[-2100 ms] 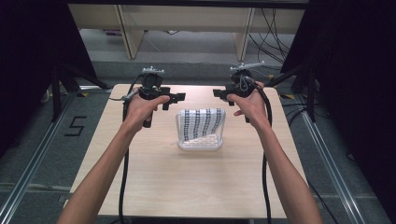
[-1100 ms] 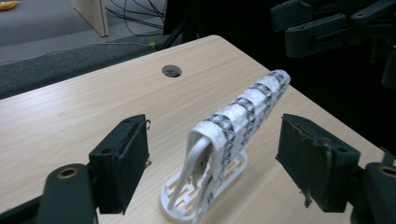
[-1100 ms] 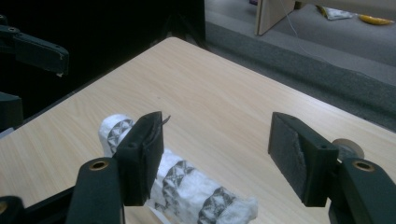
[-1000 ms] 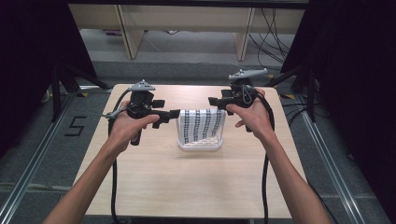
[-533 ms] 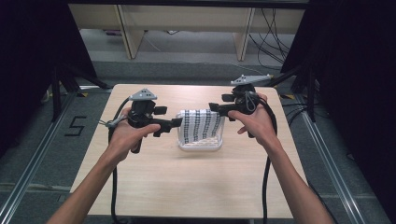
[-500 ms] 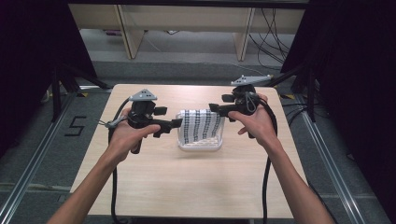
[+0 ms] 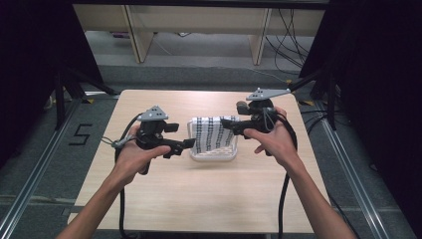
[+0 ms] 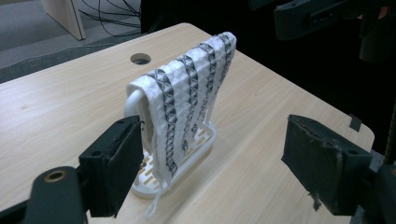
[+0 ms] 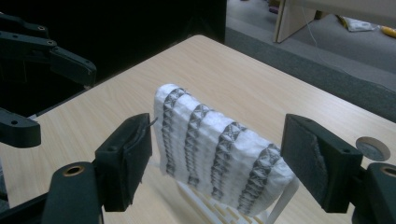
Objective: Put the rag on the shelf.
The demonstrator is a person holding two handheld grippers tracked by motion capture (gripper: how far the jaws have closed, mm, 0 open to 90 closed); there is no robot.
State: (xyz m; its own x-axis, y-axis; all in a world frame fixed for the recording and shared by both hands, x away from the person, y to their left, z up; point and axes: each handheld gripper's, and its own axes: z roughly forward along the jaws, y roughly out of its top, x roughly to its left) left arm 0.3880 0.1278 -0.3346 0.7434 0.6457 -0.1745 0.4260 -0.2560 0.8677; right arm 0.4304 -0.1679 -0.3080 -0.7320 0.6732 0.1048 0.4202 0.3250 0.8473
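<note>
Item: patterned cloth (image 7: 213, 133) draped over white rack (image 7: 213, 154); my left tongs (image 7: 185, 144) and right tongs (image 7: 225, 123), both open, have closed in on its ends, probably to lift it.

the towel (image 8: 187, 100) drapes over the white rack (image 8: 187, 151) — its upper bar mostly covered, its far side hidden.
</note>
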